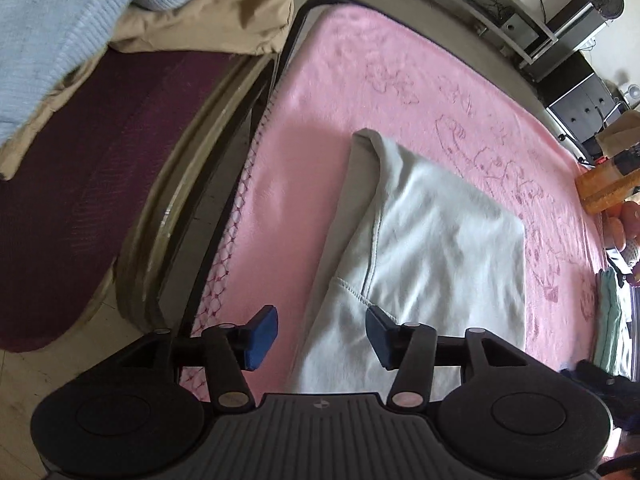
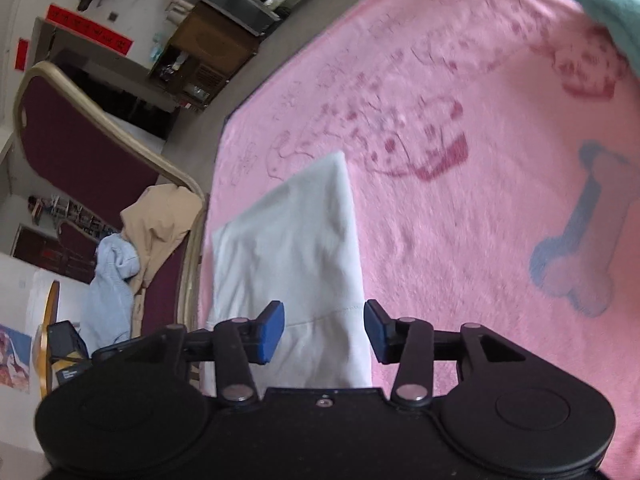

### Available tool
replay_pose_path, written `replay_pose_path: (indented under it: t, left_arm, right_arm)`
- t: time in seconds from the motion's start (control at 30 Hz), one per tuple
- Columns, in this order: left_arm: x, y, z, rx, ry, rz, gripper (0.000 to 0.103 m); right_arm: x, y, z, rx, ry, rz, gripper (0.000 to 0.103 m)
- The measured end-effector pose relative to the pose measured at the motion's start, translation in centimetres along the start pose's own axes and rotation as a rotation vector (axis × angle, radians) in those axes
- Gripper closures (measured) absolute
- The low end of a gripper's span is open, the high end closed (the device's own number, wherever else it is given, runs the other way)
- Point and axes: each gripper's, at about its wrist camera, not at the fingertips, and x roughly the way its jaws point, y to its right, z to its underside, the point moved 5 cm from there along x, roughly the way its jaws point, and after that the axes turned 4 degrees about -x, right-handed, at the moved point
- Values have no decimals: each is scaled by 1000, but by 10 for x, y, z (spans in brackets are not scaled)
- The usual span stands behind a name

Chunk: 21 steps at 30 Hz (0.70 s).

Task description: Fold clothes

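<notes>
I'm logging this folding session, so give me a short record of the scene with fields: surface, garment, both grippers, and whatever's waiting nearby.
surface: pink blanket with a printed pattern
garment: pale garment lying folded on the blanket
left gripper: jaws apart, nothing pinched, above the garment's near end
right gripper: jaws apart, garment below them, not pinched
waiting nearby: light blue knit and tan garment on a maroon chair
also on blanket: teal cloth at the far edge

No words can be read. Red paper strips [image 2: 90, 30] hang on the far wall in the right wrist view, with dark marks too small to read. A small round logo [image 1: 319, 403] sits on the left gripper's body, with no letters that can be made out.
</notes>
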Motion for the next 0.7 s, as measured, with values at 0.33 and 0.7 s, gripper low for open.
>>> replay_pose_path:
  t: [0.33,0.7]
  left_arm:
    - [18,12,-8,5,-21,64,49]
    - [28,12,-18,-22,-56,135,62]
  right_arm:
    - [29,30,9,95,9,-78,61]
    - [51,46,-2,170,-18,-231,75]
